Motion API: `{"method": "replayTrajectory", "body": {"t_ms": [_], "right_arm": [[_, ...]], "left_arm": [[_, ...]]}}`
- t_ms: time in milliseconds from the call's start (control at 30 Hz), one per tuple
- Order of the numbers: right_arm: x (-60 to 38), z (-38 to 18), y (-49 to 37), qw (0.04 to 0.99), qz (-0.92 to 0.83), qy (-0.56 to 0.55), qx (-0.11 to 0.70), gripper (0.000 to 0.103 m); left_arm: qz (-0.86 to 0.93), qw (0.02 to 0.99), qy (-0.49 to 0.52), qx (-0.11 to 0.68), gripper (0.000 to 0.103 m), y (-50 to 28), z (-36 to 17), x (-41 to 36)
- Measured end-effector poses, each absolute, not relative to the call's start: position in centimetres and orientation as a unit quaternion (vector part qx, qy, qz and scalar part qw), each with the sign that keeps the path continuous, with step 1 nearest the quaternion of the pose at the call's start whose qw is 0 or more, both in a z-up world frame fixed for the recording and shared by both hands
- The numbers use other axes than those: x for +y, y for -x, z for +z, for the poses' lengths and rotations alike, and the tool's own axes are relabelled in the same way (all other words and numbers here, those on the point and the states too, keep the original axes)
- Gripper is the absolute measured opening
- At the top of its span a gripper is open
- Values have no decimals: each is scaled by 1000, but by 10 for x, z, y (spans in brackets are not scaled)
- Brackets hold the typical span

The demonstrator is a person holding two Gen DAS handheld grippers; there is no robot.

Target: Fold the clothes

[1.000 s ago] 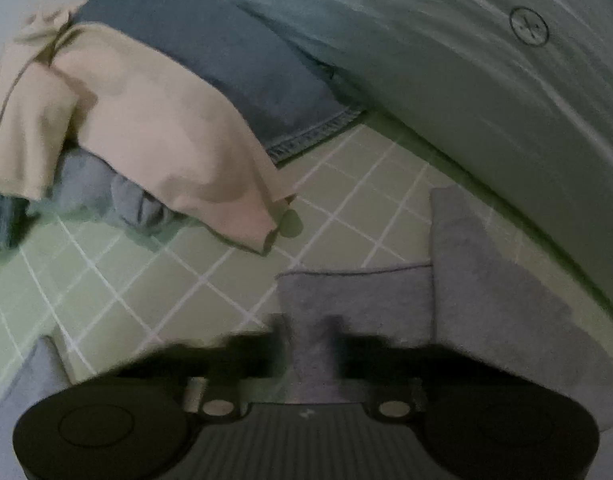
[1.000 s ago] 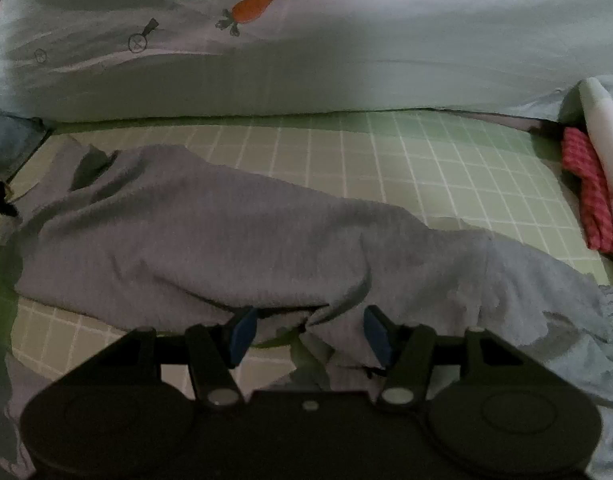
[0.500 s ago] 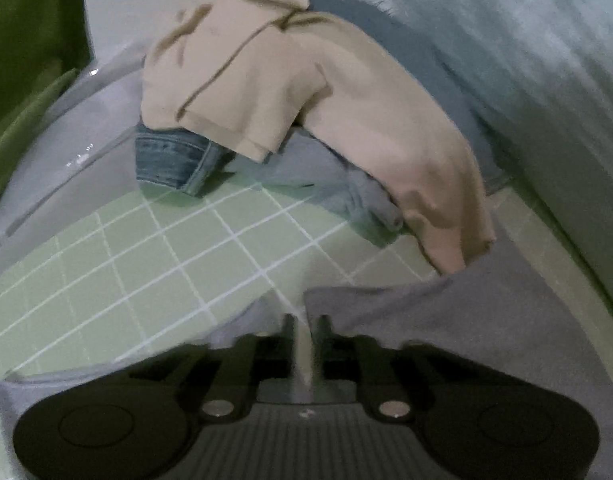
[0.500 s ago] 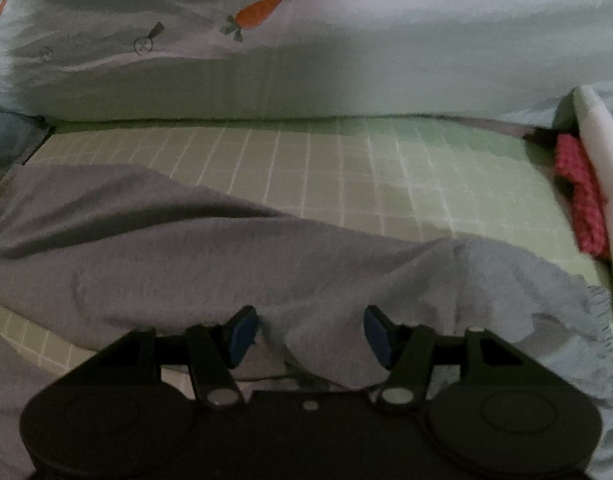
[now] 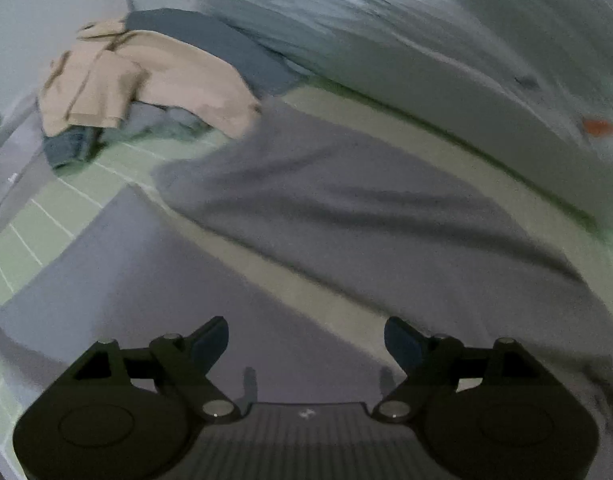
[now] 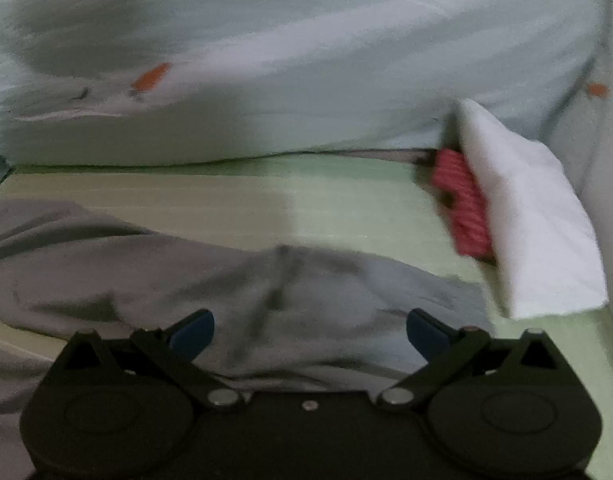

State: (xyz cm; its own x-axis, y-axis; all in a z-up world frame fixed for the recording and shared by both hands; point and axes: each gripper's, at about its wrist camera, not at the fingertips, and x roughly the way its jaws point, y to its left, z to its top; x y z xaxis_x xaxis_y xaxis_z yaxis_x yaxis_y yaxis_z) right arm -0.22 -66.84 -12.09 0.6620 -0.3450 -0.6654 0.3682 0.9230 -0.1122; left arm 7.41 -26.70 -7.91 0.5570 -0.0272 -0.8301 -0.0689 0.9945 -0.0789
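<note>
Both tongs, left (image 5: 306, 340) and right (image 6: 309, 330), are opening, nothing clamped, above the grey garment (image 5: 346, 208), laid flat on the checked bed sheet (image 6: 346, 200) for folding, unfolded pile (image 5: 146, 80) at ten o'clock.

Pretty sure we're in a bedroom at home here. We've got a bed with a green checked sheet (image 6: 346, 208), and along its far edge a big pale duvet (image 6: 306, 60) printed with little carrots. At the bed's far left corner there's a laundry pile (image 5: 146, 80), a beige top over jeans. By the right edge we see a folded white cloth (image 6: 526, 208) with something red (image 6: 464, 208) tucked beside it. A grey garment (image 5: 326, 200) lies spread across the sheet.
</note>
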Motion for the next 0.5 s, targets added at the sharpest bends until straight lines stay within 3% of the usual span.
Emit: {"method": "replayTrajectory", "body": {"t_ms": [300,500], "right_arm": [[-781,-143,4,883,-243,-73,394,103],[-842,-180,-29,860,-249,-141,423,94]], "left_arm": [[15,867,50,496,86,-50,-92,-313],[19,864,30,503,86,-70,-90,-337]]}}
